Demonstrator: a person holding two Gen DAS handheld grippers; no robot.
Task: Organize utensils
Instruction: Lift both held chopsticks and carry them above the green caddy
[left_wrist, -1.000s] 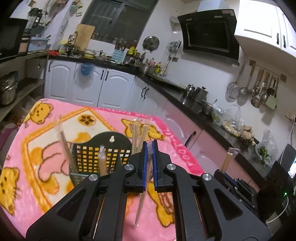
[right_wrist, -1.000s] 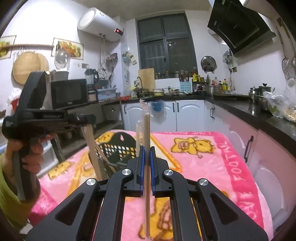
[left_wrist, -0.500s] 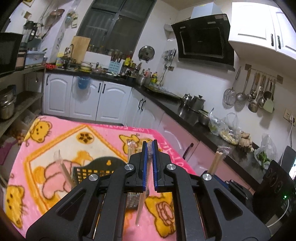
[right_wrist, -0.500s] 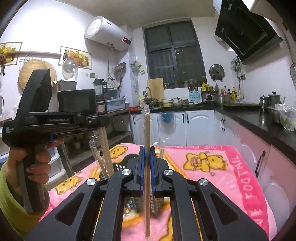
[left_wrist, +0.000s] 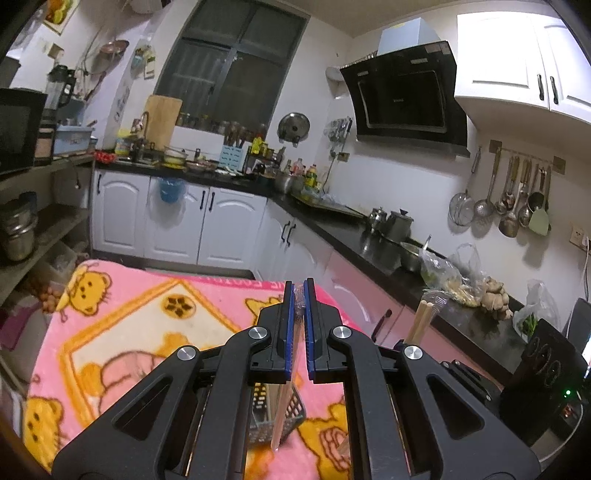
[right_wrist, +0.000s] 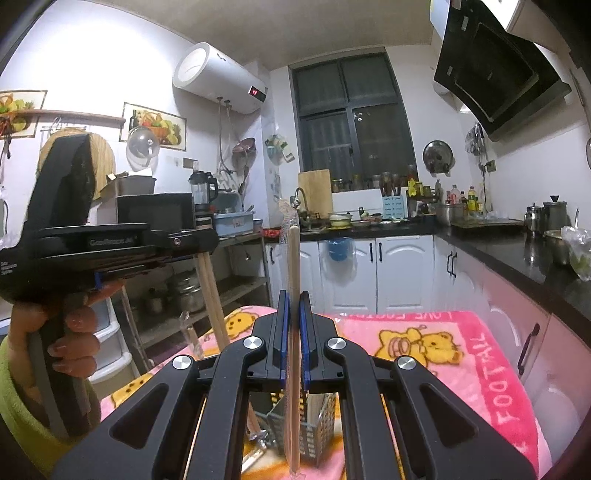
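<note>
Kitchen walls surround us: white cupboards, a dark window (left_wrist: 236, 74), a black range hood (left_wrist: 406, 96) and a dark worktop running along the right-hand wall. Ladles and strainers hang from a rail (left_wrist: 517, 199) beyond the hood. On the opposite wall, in our right-hand view, we see a white water heater (right_wrist: 218, 79) above a microwave (right_wrist: 155, 210).

Below us lies our bench, covered by a pink blanket (left_wrist: 129, 314) printed with yellow bears. On the blanket stands a dark mesh utensil basket (right_wrist: 317, 421), mostly hidden behind the black frames of our tools, with several wrapped chopsticks standing in it.

We hold a tool in each hand. The left tongs (left_wrist: 299, 332) are clamped together on a pair of chopsticks in a clear wrapper (left_wrist: 286, 406), which hangs down below the blue pads, above the basket. In the right-hand view this left tool appears from the side, gripped by a hand (right_wrist: 70, 332) in a yellow-green sleeve (right_wrist: 18, 406), its chopsticks slanting down toward the blanket.

The right tongs (right_wrist: 294, 332) are also clamped on a wrapped pair of chopsticks (right_wrist: 293, 258), held nearly upright; the crinkled wrapper end rises above the pads and the lower end reaches down in front of the basket.
</note>
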